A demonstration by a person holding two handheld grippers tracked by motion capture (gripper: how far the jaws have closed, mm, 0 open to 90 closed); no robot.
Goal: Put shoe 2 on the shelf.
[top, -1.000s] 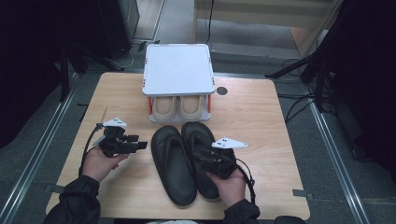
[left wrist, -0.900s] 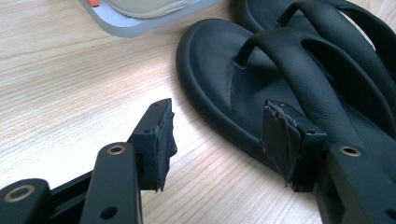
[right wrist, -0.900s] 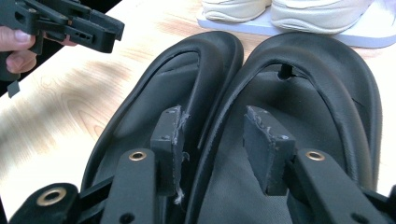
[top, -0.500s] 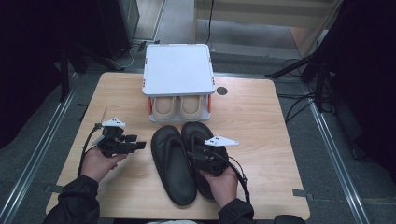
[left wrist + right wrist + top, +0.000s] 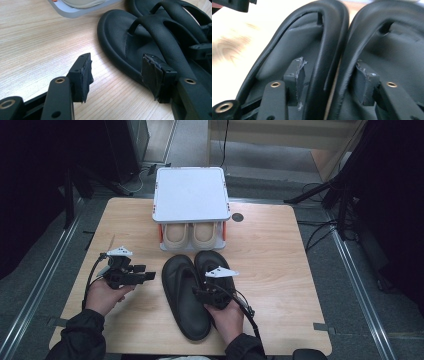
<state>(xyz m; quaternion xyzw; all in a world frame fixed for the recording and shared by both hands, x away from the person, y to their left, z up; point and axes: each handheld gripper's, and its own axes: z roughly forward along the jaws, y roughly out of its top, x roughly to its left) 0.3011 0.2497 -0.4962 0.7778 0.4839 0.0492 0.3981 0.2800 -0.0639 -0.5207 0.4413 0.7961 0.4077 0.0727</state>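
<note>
Right gripper view: the right hand-held gripper (image 5: 329,82), jaws just opened wide, straddles the touching inner straps of the two black sandals (image 5: 197,290) on the tabletop (image 5: 280,265). Closing could pinch only one strap and drag the pair askew. Left hand-held gripper (image 5: 122,75) waits open. No writing is legible.

One camera hangs above the person's side of the table (image 5: 280,270), looking forward and down, far enough to take in the whole top. The other two ride the grippers, low and close to the wood — each peering along its own black jaws. All three share the black sandals (image 5: 187,295) (image 5: 140,42) (image 5: 332,50) — the right gripper's camera nearly inside them.
</note>
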